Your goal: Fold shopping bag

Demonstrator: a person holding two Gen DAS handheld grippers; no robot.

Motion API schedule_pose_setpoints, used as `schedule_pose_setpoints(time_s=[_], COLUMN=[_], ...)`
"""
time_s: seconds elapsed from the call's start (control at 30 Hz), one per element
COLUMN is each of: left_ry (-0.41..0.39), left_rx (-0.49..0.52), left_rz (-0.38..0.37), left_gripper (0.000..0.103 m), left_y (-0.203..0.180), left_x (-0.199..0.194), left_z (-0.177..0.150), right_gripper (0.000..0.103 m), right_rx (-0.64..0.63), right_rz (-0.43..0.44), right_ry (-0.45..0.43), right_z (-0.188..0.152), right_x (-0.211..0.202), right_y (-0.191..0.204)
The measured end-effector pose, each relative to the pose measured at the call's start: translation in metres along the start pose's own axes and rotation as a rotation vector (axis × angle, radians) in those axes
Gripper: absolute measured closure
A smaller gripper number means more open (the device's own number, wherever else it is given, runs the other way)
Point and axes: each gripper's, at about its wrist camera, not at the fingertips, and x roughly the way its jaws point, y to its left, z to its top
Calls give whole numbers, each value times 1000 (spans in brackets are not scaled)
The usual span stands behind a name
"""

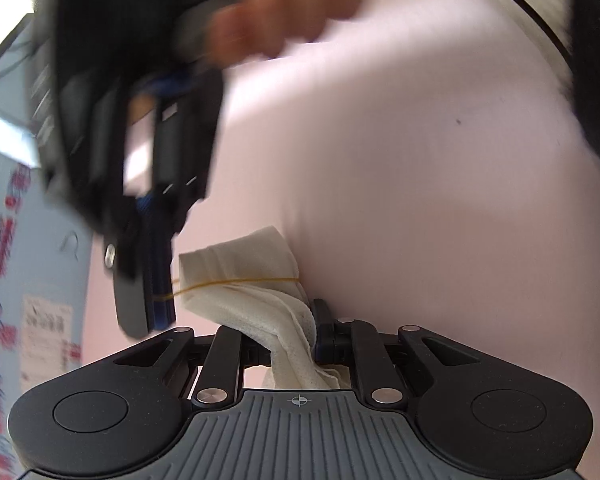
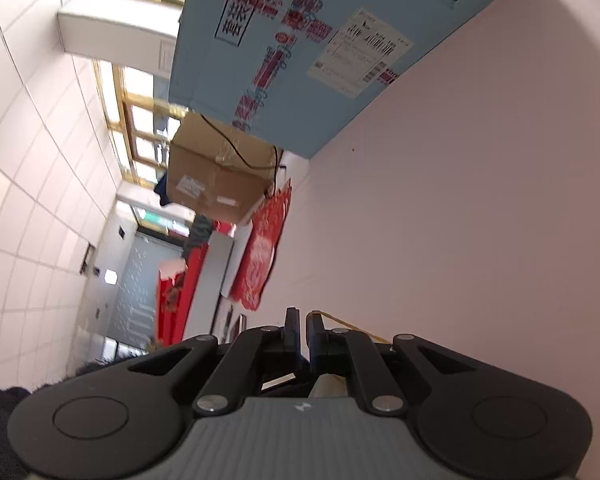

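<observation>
Bag: the shopping bag (image 1: 244,280), white and folded into a compact bundle, hangs off the front of the left gripper (image 1: 296,344), above the pale pink table (image 1: 420,160).
Band: a thin yellow rubber band (image 1: 236,282) crosses the bundle from nine o'clock to three o'clock in the left wrist view.
Left jaws: nearly closed, pinching the bag's lower end; the cloth bunches between the pads.
Right jaws: the right gripper (image 2: 303,330) is nearly closed, only a slit between the fingers. A yellow strand (image 2: 348,325) runs off its right finger toward four o'clock; whether it is pinched or merely hooked cannot be told.
Key relation: the bundle's long axis runs from the left jaws toward eleven o'clock, and the band lies across it. The right gripper (image 1: 148,280) sits at the bundle's nine o'clock end, touching or just beside the band, so it is the nearer one to work the band.
Judgement: the band probably needs drawing around the bundle while the left grip holds firm.
Surroundings: a blue printed carton (image 2: 300,60) stands at twelve o'clock in the right view, with a brown box (image 2: 216,176) beyond.
Obstruction: the person's hand (image 1: 276,8) and the right tool body hide the bag's far left.
</observation>
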Motion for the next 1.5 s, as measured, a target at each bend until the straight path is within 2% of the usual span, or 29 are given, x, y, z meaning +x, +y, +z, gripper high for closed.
schedule_pose_setpoints(time_s=[0.17,0.23,0.47,0.73,0.9,1.07,1.17,1.23,1.3,1.33,1.37,1.43,1.5], left_ry=[5,6,16,7,-5,-20,-24,-47,-74,-95,-124,-175,-228], left_rx=[130,176,295,287,269,259,259,213,134,85,27,-72,-172], left_rz=[44,59,128,163,174,182,190,175,148,130,109,63,-7], left_gripper=[91,91,93,93,94,94,94,94,94,94,94,94,93], left_y=[-14,-18,-35,-39,-38,-46,-53,-48,-38,-32,-26,-15,1], left_x=[1,2,4,5,7,6,5,3,2,2,0,-2,-2], left_z=[2,2,2,2,1,0,-1,-4,-7,-10,-15,-25,-37], right_gripper=[96,96,93,91,91,91,85,81,70,63,61,59,51], right_rx=[-101,-156,-294,-703,-766,-854,-882,-870,-889,-880,-858,-793,-692], right_rz=[-64,-95,-176,-402,-466,-527,-488,-430,-397,-376,-359,-322,-295], right_ry=[188,299,593,1045,1200,1316,1286,1235,1161,1104,1038,800,589], right_z=[22,28,29,23,19,11,8,9,12,16,23,41,47], right_x=[24,42,92,150,164,180,190,195,189,180,169,121,62], right_y=[15,24,46,107,127,151,169,179,186,187,187,181,166])
